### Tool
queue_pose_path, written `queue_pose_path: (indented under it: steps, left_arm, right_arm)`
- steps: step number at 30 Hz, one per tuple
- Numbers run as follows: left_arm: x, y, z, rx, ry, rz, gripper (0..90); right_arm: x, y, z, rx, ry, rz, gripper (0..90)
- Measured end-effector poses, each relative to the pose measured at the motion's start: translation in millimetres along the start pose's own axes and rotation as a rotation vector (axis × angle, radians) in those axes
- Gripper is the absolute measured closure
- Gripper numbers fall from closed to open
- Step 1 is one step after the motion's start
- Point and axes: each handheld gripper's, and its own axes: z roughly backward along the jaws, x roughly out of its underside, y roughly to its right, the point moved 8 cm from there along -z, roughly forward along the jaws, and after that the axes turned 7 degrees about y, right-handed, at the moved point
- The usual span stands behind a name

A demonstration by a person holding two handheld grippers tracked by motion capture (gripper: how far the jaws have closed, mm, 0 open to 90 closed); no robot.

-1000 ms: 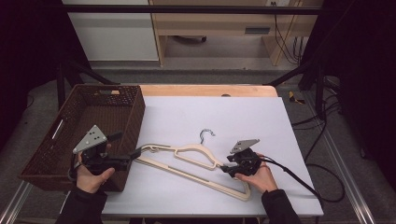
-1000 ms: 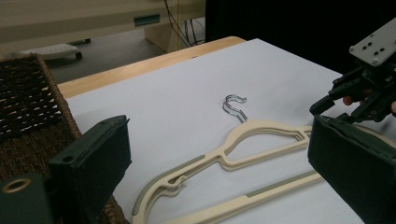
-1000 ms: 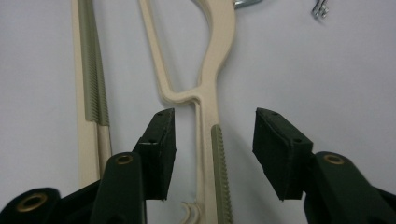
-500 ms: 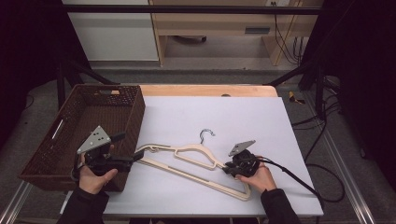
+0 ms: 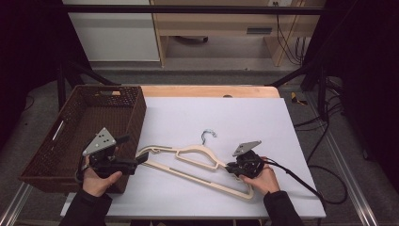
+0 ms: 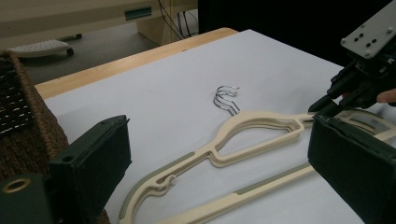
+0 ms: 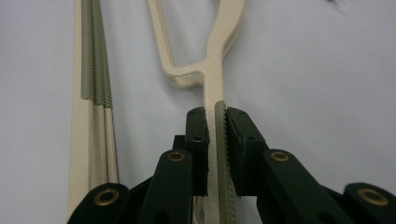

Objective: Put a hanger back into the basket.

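Note:
Two or three cream plastic hangers (image 5: 197,155) with grey-green grip strips and metal hooks (image 5: 207,136) lie stacked on the white tabletop. My right gripper (image 5: 229,168) is at their right shoulder. In the right gripper view its jaws have just been closing, and the gripper (image 7: 215,114) now pinches one hanger arm (image 7: 215,70) between toothed pads. My left gripper (image 5: 132,150) stands open at the hangers' left end, next to the basket. In the left gripper view, the left gripper (image 6: 217,140) frames the hangers (image 6: 252,126) and hooks (image 6: 226,98) between wide-apart jaws that touch nothing.
A dark brown wicker basket (image 5: 136,113) stands at the table's left edge, and its wall (image 6: 23,130) is close beside my left gripper. A cable (image 5: 301,181) trails from the right gripper off the table's right side. A wooden strip (image 5: 211,91) borders the far edge.
The left gripper has tilted and shifted slightly by the hangers' left end. The right hand has stayed in place at the hanger's shoulder. The hangers have not moved.

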Motion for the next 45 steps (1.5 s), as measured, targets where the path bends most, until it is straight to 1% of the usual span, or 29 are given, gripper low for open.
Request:
queue_pose_path:
  steps: [1,2,4,5,6,8,9,10,13,14,16,17,19,20,26,28,32,33,35,38,40,41,43,44,45]
  left_arm:
    - [0.0,1.1,-0.8,0.003,-0.001,0.002,5.5]
    - [0.0,2.4,-1.9,0.003,-0.004,0.000,5.5]
    - [-0.5,6.7,-5.0,0.011,-0.006,0.010,5.6]
    - [-0.5,8.9,-6.9,0.013,-0.010,0.012,5.7]
    - [-0.5,11.1,-8.7,0.014,-0.014,0.014,5.7]
    - [-0.9,16.8,-13.9,0.018,-0.026,0.018,5.7]
    - [-1.3,20.6,-17.6,0.024,-0.033,0.023,5.7]
    - [-1.8,23.7,-20.9,0.029,-0.042,0.027,5.7]
    - [-4.4,32.0,-32.4,0.045,-0.060,0.030,5.9]
    - [-5.0,33.8,-35.6,0.051,-0.065,0.031,6.1]
    - [-6.2,37.8,-46.3,0.061,-0.087,0.025,6.2]
    - [-6.9,39.1,-51.4,0.064,-0.095,0.029,6.3]
    - [-9.0,40.5,-61.0,0.072,-0.102,0.044,6.7]
    - [-10.8,41.5,-68.5,0.076,-0.105,0.055,7.2]
    - [-16.2,44.6,-100.5,0.084,-0.133,0.058,9.7]
    - [-16.9,44.9,-110.6,0.087,-0.139,0.068,10.5]
    - [-16.3,45.9,-125.7,0.091,-0.149,0.078,11.2]
    - [-15.7,46.1,-130.4,0.093,-0.153,0.075,11.2]
    - [-14.3,47.4,-138.0,0.096,-0.157,0.086,11.5]
    - [-11.0,48.9,-149.0,0.103,-0.167,0.093,12.7]
    - [-8.1,50.6,-156.5,0.108,-0.176,0.095,13.7]
    - [-7.0,50.9,-159.2,0.109,-0.179,0.093,14.4]
    - [-4.8,52.7,-166.3,0.111,-0.179,0.089,16.0]
    - [-4.5,53.1,-168.7,0.111,-0.174,0.088,17.0]
    - [-3.8,53.9,-171.7,0.113,-0.174,0.093,17.5]
  right_arm:
    - [-0.4,0.1,1.0,0.011,-0.001,0.003,79.6]
    - [-0.9,-0.4,1.5,0.009,0.003,0.005,79.6]
    - [-2.1,-0.9,3.9,0.022,0.005,0.012,79.7]
    - [-3.3,-0.7,5.4,0.026,0.009,0.029,79.7]
    - [-4.5,-1.6,6.2,0.031,0.016,0.027,79.7]
    - [-6.2,-2.1,7.6,0.032,0.024,0.046,79.8]
    - [-6.7,-2.1,8.5,0.037,0.023,0.053,79.7]
    - [-7.5,-3.3,9.3,0.042,0.026,0.044,79.7]
    - [-8.5,-3.1,11.2,0.041,0.030,0.063,79.8]
    - [-8.4,-3.1,12.1,0.046,0.025,0.061,79.7]
    - [-9.5,-3.6,12.3,0.045,0.038,0.058,79.7]
    - [-9.3,-3.5,13.5,0.051,0.032,0.059,79.7]
    - [-9.8,-3.9,14.3,0.047,0.037,0.060,79.7]
    - [-10.3,-3.5,14.3,0.045,0.044,0.069,79.8]
    - [-10.8,-4.0,15.5,0.054,0.045,0.063,79.7]
    - [-10.8,-3.8,15.7,0.052,0.046,0.070,79.7]
    - [-10.6,-3.9,16.0,0.054,0.045,0.070,79.7]
    - [-10.6,-4.1,15.9,0.053,0.047,0.070,79.7]
    - [-10.7,-4.1,15.6,0.059,0.049,0.068,79.8]
    - [-11.0,-4.1,15.8,0.052,0.056,0.084,79.7]
    - [-11.1,-3.3,16.3,0.055,0.057,0.092,79.7]
    - [-11.4,-3.5,16.1,0.057,0.060,0.088,79.8]
    - [-11.3,-3.3,16.3,0.056,0.059,0.093,79.7]
    - [-11.5,-3.5,15.9,0.060,0.061,0.088,79.8]
    - [-11.4,-3.9,15.9,0.056,0.061,0.087,79.8]
